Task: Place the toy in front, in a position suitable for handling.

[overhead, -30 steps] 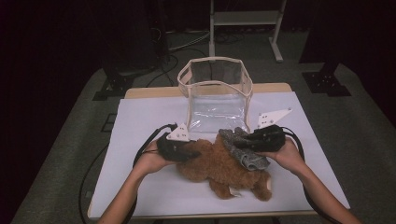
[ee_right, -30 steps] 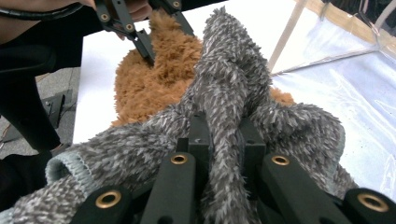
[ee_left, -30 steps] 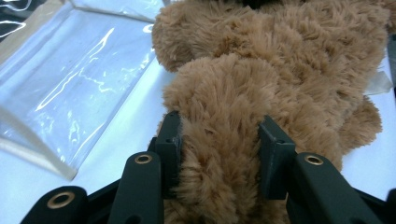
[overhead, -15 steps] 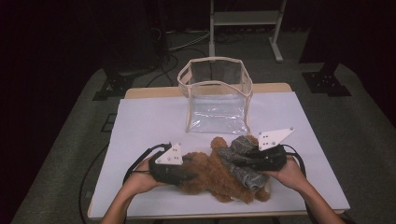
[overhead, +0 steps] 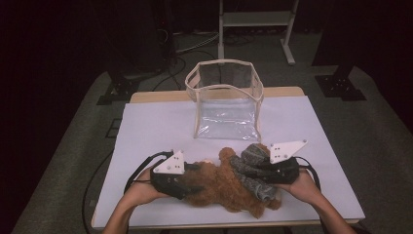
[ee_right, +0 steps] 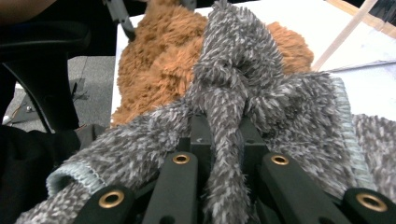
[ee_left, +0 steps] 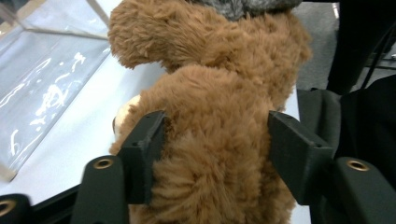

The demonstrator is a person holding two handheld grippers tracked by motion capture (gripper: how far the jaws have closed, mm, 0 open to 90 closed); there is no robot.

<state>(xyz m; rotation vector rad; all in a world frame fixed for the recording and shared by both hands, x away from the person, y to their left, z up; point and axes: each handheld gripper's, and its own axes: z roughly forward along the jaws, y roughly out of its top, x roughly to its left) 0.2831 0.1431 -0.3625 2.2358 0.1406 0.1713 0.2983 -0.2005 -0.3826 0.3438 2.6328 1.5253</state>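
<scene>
Teddy bear [overhead: 221, 183] lies near edge of counter [overhead: 146, 126], grey fuzzy garment [overhead: 253, 168] on its right half. Left tool [ee_left: 212, 149] clamped around brown body; right tool [ee_right: 226, 154] pinching a garment fold. Clear bag [overhead: 226, 100] stands just beyond.

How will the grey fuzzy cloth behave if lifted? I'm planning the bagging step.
The grey fuzzy cloth is probably floppy: it bunches into folds between the right gripper jaws. It is likely light and unlikely to slip, since its pile looks grippy.

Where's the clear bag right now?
In the high view the clear bag stands open at the table's far middle, just beyond the brown plush toy.
</scene>
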